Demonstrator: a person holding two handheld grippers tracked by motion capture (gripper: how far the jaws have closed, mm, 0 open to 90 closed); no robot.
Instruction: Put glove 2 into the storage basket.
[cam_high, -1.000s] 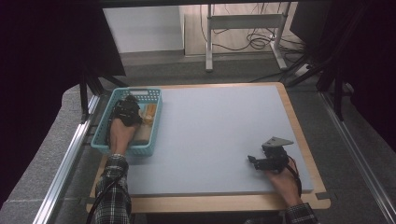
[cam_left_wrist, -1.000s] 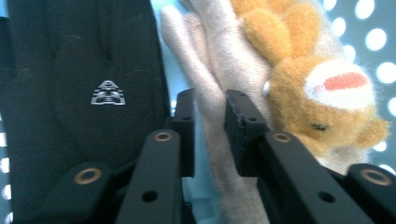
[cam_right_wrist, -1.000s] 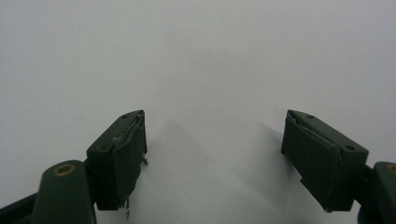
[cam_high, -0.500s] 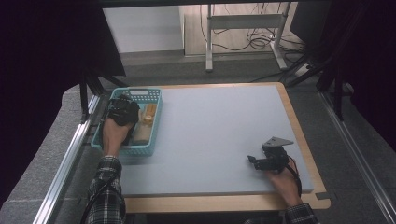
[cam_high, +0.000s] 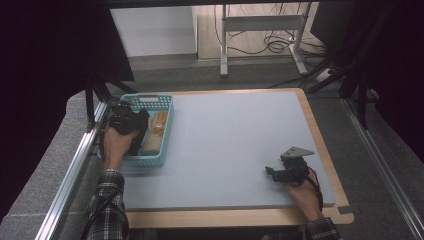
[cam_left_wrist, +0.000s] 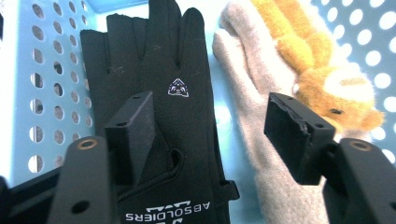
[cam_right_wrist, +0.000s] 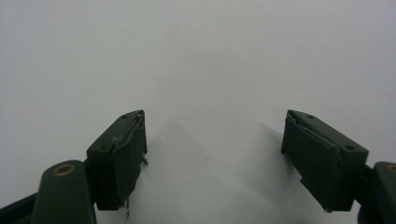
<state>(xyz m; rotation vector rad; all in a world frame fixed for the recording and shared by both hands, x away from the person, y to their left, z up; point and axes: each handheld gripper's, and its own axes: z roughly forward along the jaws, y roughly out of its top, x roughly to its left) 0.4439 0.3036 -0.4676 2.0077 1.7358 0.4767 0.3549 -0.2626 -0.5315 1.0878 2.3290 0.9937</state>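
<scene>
Flat in the blue basket (cam_left_wrist: 28, 93), the black glove (cam_left_wrist: 154, 70) lies logo-up beneath the left tool (cam_left_wrist: 210, 135), whose jaws have just been opening.

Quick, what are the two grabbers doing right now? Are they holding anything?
Left gripper: open, jaws have just been opening, over the black glove in the blue basket, not gripping it.
Right gripper: open, holding nothing, over the grey mat.

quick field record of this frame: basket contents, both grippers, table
basket: light blue perforated plastic basket, at the table's left edge
contents: black fabric glove, beige knit glove, orange-brown plush toy
left gripper: over the basket, jaws just been opening, nothing pressed between them, black glove below
right gripper: jaws open, empty, over the bare mat
table: grey mat on a wooden board
</scene>
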